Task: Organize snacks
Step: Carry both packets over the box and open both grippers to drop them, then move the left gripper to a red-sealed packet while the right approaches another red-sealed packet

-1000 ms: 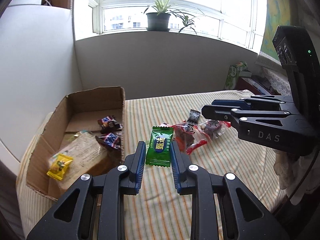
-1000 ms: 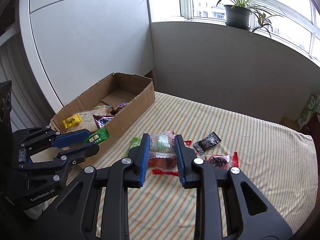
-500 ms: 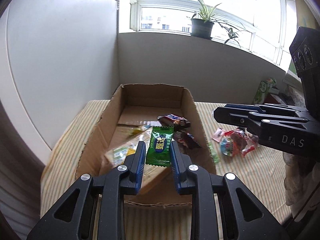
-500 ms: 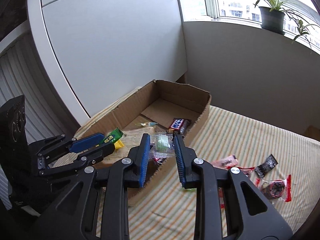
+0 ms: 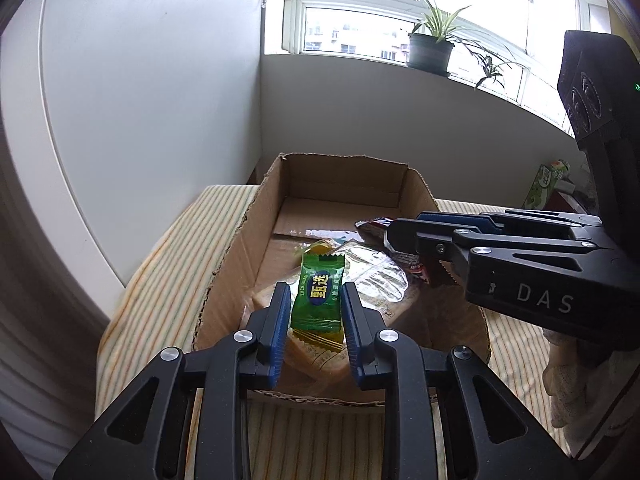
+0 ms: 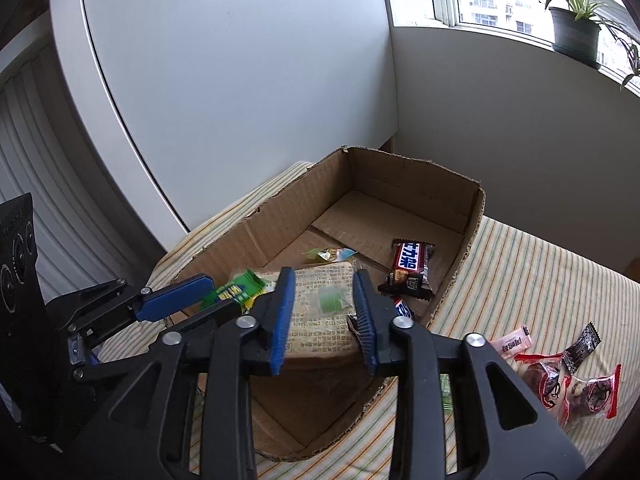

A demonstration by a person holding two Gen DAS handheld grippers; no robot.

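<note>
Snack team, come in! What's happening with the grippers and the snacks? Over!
Left gripper shut on green candy, over the cardboard box. Right gripper jaws just opened; clear packet loose between them, above the box. Nothing blocking the drop.

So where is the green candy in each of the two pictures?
Left wrist view: the green candy sits low in the middle, pinched in the left gripper.
Right wrist view: it is a blurry green wrapper at middle left.
Shared landmark: the cardboard box underneath it.
</note>
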